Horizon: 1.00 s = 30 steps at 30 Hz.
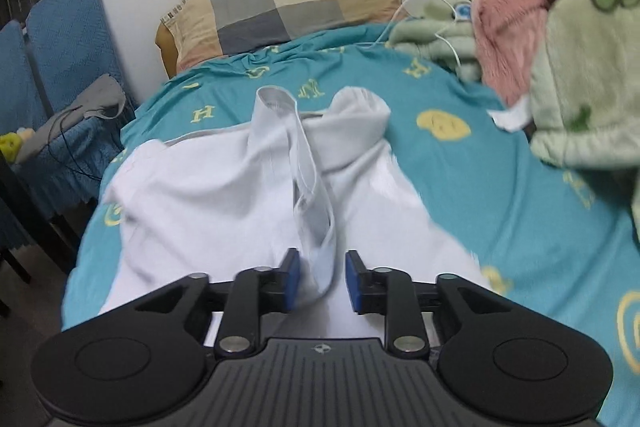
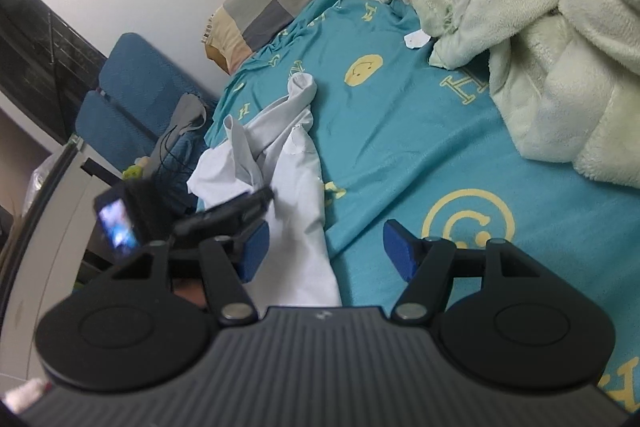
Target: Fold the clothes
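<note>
From the left wrist we see our left gripper [image 1: 322,281] low over the crumpled white cotton garment [image 1: 240,195], its blue-padded jaws partly open around a raised fold of the cloth, not clamping it. The garment lies lengthwise toward the checked beige-and-grey pillow [image 1: 280,7] on the teal printed bedsheet [image 1: 460,187]. Green and pink fleece blankets [image 1: 560,47] are heaped at right.

From the right wrist, our right gripper [image 2: 324,251] hovers tilted, jaws wide and empty, over the garment's near edge [image 2: 296,187] and the sheet [image 2: 400,147]. The left gripper [image 2: 240,211] sits at the left, and blue-covered chairs [image 2: 132,95] stand beside the bed.
</note>
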Each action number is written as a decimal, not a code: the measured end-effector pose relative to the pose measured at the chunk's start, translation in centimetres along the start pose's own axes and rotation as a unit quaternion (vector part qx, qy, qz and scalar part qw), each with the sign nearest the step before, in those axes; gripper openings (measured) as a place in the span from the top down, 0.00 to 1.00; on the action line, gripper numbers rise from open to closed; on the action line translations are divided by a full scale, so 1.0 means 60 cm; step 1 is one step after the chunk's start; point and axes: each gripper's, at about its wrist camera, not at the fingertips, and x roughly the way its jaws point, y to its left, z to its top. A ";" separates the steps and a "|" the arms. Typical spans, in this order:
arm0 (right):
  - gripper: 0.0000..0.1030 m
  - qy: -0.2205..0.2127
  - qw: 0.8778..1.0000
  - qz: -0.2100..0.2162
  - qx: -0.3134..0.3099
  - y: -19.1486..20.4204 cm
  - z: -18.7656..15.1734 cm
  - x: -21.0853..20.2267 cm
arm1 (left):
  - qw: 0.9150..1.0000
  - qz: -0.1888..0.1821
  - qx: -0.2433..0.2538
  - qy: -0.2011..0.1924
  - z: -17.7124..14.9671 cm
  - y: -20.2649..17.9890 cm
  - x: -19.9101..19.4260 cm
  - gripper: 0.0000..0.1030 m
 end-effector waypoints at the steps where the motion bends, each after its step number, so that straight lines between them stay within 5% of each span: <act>1: 0.35 0.001 1.000 0.002 0.001 0.000 0.001 0.001 | 1.000 0.002 -0.002 0.006 -0.010 0.007 -0.017 0.55; 7: 0.35 0.009 1.000 0.016 -0.010 0.013 -0.004 0.002 | 0.994 0.014 -0.042 0.098 -0.090 0.080 -0.179 0.48; 14: 0.35 0.014 0.999 0.028 -0.018 0.028 -0.014 -0.020 | 0.963 -0.020 -0.074 0.257 -0.230 0.143 -0.317 0.46; 20: 0.35 0.017 0.999 0.025 -0.025 0.037 -0.032 -0.048 | 0.942 -0.047 -0.088 0.321 -0.256 0.147 -0.327 0.48; 26: 0.35 0.022 0.999 0.020 -0.028 0.028 -0.042 -0.061 | 0.931 -0.015 -0.026 0.364 -0.276 0.130 -0.294 0.55; 28: 0.35 0.022 0.999 0.020 -0.023 0.024 -0.040 -0.060 | 0.930 -0.020 -0.034 0.365 -0.279 0.138 -0.295 0.59; 30: 0.35 0.024 0.999 0.020 -0.019 0.020 -0.038 -0.056 | 0.931 -0.024 -0.037 0.362 -0.276 0.144 -0.304 0.88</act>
